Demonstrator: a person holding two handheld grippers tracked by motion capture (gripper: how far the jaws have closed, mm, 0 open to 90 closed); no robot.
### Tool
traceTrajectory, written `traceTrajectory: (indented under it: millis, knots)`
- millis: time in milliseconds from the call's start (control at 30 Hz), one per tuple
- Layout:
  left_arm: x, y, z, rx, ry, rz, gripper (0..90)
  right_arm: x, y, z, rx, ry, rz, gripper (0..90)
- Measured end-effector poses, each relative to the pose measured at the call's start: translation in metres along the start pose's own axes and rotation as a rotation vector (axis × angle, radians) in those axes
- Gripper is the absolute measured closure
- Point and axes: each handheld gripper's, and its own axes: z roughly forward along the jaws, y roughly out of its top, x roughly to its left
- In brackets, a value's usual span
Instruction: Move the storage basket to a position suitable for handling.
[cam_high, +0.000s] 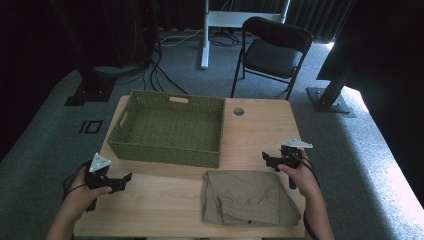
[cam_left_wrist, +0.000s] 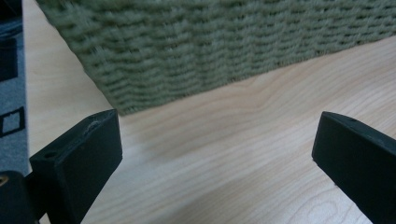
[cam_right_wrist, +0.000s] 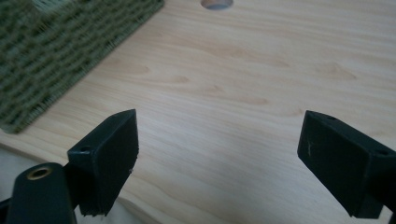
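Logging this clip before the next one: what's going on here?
A person holds a claw in each hand over a light wooden table. The left claw and right claw are both open and hold nothing. Folded khaki trousers lie near the front edge, untouched, before an empty green woven basket.

Folded cloth's (cam_high: 247, 197) near edge cropped.

khaki garment (cam_high: 245, 197) | folded flat | table's near edge, before basket (cam_high: 167, 150)
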Motion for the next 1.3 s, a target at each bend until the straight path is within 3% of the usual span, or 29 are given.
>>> traceTrajectory:
  millis: [433,600,733,833,967,1300]
  knots:
    - [0.012,0.037,-0.021,-0.093,0.014,-0.019,2.7,0.021,0.027,-0.002,-0.038,0.034,-0.038,12.3]
    - [0.019,0.048,-0.021,-0.109,0.021,-0.024,2.7,0.033,0.034,-0.002,-0.053,0.063,-0.034,12.3]
    - [0.028,0.058,-0.016,-0.118,0.028,-0.033,2.7,0.041,0.042,-0.001,-0.068,0.073,-0.040,12.4]
    - [0.036,0.062,-0.010,-0.116,0.055,-0.026,2.7,0.047,0.047,0.000,-0.071,0.080,-0.047,12.3]
    - [0.046,0.066,0.001,-0.115,0.065,-0.056,2.7,0.056,0.055,0.003,-0.079,0.091,-0.068,12.4]
    - [0.054,0.082,0.027,-0.108,0.038,-0.091,2.7,0.089,0.071,0.018,-0.093,0.153,-0.093,12.3]
